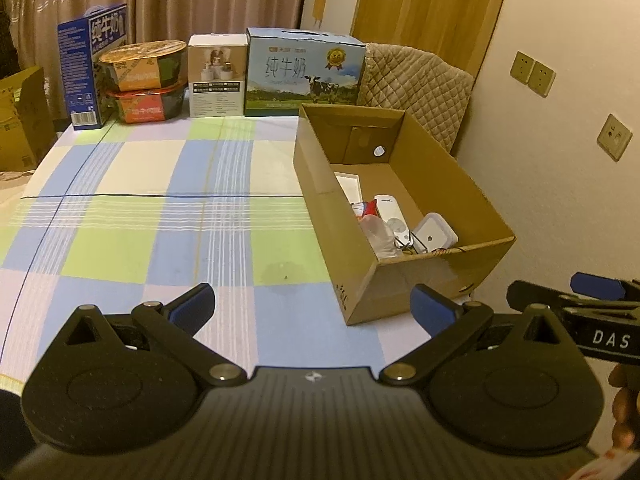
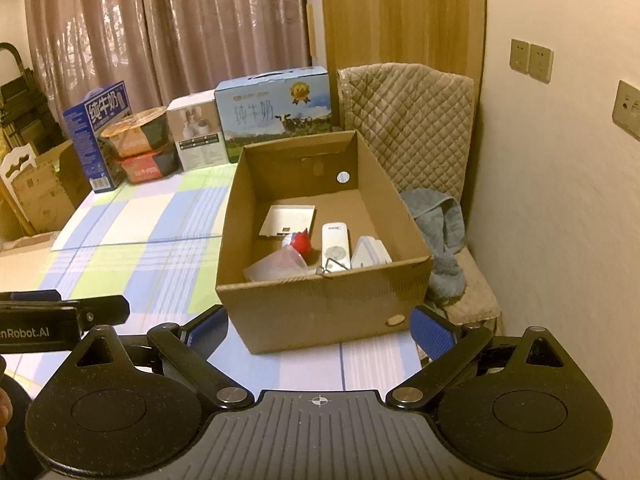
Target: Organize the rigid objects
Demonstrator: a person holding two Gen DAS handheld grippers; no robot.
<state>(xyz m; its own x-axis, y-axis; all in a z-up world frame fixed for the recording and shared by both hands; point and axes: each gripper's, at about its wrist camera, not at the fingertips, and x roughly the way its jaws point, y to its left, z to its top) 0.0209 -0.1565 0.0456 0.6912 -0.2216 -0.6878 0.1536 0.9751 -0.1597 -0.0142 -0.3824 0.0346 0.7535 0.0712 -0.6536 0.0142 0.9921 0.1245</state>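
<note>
Both jaws spread wide and empty, left gripper and right gripper poised before the open brown cardboard box holding the white remote; best withdrawn level, clear of the rim.

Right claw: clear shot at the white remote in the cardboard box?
Probably yes. The right claw is open and empty, facing the cardboard box. The box is open-topped and the white remote lies uncovered, but the near wall means going in from above.
</note>
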